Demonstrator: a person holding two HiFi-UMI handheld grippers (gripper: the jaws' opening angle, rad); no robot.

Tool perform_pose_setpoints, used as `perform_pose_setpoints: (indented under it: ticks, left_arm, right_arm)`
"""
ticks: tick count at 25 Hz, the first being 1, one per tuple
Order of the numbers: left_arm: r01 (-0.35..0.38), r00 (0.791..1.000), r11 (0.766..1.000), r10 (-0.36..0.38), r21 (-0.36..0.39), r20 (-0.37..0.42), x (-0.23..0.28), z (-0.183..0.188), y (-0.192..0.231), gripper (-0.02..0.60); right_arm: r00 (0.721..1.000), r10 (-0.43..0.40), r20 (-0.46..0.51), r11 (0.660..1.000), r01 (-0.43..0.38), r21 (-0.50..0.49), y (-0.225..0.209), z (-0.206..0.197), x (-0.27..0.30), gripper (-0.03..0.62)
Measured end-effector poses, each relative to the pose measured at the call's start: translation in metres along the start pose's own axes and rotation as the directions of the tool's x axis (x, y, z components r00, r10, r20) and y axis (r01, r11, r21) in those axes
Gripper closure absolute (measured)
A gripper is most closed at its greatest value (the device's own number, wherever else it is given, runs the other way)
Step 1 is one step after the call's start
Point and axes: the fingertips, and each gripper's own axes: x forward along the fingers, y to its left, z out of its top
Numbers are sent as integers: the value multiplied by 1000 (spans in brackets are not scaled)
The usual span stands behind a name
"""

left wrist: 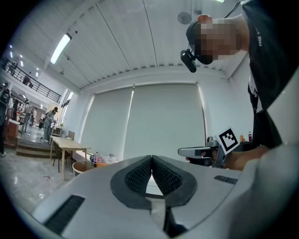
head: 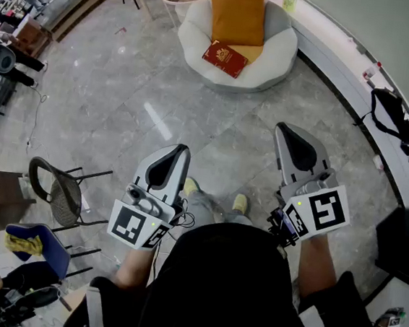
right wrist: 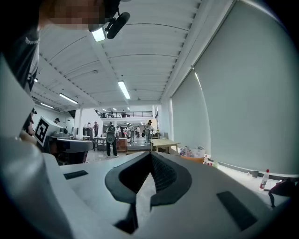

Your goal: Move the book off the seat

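Book (head: 226,58) sits flat at the front of the round white padded seat (head: 277,58), just below the plump orange cushion (head: 237,12), dead ahead and well apart from both grippers across the glossy grey stone floor (head: 161,96). Left gripper (head: 182,149) and right gripper (head: 284,128) are both pinched together on nothing, neither clearly nearer imo. Thin, stiff-looking red cover, long edge lying roughly crosswise, a bit skewed
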Motion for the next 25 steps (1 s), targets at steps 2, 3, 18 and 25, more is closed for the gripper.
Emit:
perform_pose_setpoints:
  ticks: [2,3,18,25]
  left_arm:
    - [11,1000,1000,-11,1,7,1,2,-6,569]
    - [15,1000,1000,-15,1,9,2,3,-9,569]
    - [-1,1000,999,1,34,8,5,13,-28,569]
    - [-3,1000,1000,3,19,10,-1,13,-21,569]
  right_arm:
    - [1000,0,0,1000,0,1,0,-1,-3,586]
    - [1000,1,0,1000,-1,2,0,-1,-4,586]
    - [996,48,70,987,-58,148,-13,-2,-24,586]
    - [997,44,63,982,-54,182,-13,-4,-17,586]
